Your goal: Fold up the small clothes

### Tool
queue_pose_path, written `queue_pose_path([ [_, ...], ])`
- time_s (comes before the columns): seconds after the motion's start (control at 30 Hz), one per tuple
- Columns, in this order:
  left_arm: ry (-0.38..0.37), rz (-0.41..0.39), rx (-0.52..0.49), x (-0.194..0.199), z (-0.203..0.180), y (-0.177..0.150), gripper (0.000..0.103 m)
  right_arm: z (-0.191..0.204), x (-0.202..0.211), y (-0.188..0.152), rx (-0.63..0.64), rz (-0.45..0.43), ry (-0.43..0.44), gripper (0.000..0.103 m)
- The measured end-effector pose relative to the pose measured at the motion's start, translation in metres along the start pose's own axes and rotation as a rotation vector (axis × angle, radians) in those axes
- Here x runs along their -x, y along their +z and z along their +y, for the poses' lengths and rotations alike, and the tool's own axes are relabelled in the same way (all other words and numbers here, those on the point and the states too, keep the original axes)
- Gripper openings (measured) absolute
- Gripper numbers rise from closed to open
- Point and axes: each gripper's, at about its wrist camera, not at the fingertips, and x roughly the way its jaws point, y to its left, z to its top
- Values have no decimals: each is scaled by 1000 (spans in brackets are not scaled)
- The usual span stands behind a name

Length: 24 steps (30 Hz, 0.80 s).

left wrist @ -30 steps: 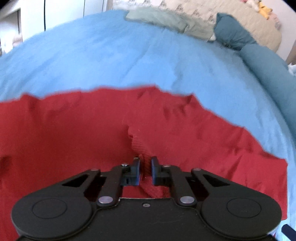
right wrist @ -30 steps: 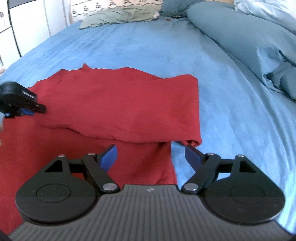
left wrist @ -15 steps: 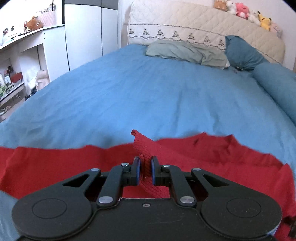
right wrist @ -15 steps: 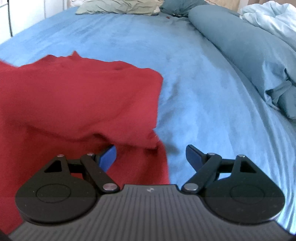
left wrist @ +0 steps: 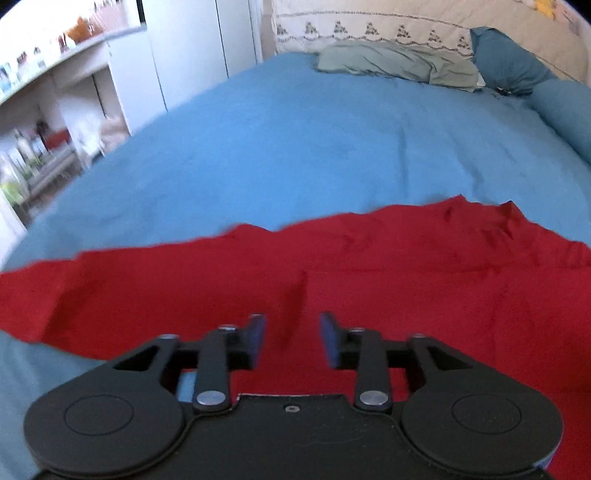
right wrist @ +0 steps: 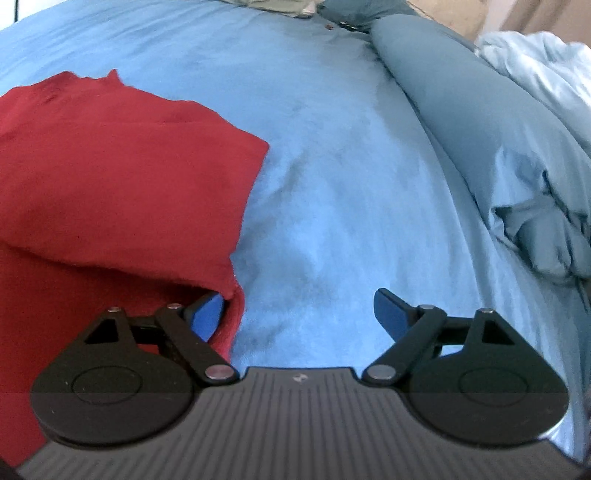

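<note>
Left gripper [left wrist: 293, 338]: jaws have just been opening and stand parted, pads clear of the cloth. No fabric is pinched between them; the red garment [left wrist: 369, 280] lies flat beneath and ahead of the fingertips, a small raised crease just in front of the gap. The garment spreads to both sides of this gripper, its far edge ragged against the blue bedspread [left wrist: 295, 147].

Right gripper [right wrist: 299, 314]: jaws have just been opening a little further and are spread wide, holding nothing. Bare bedspread [right wrist: 332, 184] fills the gap. The garment [right wrist: 122, 177] sits to the left of this gripper, a folded-over layer on top of a lower one; its right edge runs down to the left finger [right wrist: 207, 315] and hangs just beside the pad, contact unclear.

Beyond the left gripper: grey-green pillow [left wrist: 395, 62], headboard [left wrist: 406, 26]. Right of the right gripper: rolled teal duvet [right wrist: 498, 140].
</note>
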Motion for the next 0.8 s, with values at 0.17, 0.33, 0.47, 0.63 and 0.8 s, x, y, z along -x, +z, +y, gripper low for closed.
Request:
queue_pose_path([
  [0.17, -69, -29, -71, 22, 2, -4, 59, 14, 33, 12, -68, -108, 248, 102],
  [0.33, -200, -17, -98, 0, -27, 1, 60, 43, 3, 19, -176, -53, 352, 102],
  [0.47, -241, 3, -103, -23, -46, 6, 60, 41, -11, 12, -253, 8, 333, 103],
  [0.63, -242, 92, -105, -44, -52, -1, 60, 32, -15, 44, -264, -99, 341, 103],
  [0.8, -240, 86, -113, -48, -49, -10, 60, 34, -63, 87, -271, -114, 315, 103],
])
